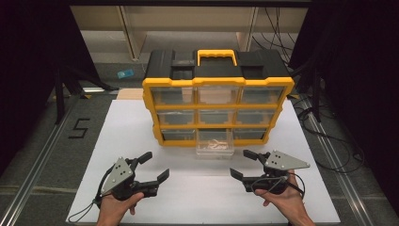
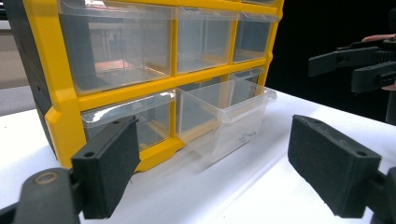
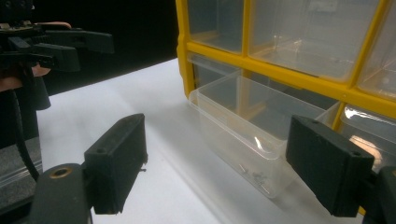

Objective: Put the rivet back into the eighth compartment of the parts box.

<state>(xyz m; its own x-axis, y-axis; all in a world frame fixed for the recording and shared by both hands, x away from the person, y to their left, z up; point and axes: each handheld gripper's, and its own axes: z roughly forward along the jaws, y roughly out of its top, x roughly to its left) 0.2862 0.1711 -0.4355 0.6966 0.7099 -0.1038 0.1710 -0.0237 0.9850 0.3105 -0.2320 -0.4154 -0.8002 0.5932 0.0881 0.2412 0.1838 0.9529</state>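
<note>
A flat white surface (image 1: 141,136) holds a big yellow and black box of drawers (image 1: 217,96) standing at its far side, with one clear drawer (image 1: 215,148) pulled out from the bottom row, resting on the white top.

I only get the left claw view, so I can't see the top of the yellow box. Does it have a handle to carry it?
Observer: Yes. The high view shows a yellow handle on the black top of the organizer.
Operator: How many drawers does it have?
Observer: Nine, in three rows of three. The pulled-out drawer is the bottom middle one.
Operator: Is anything on the floor?
Observer: A black number 5 is marked on the floor, left of the white table.
</note>
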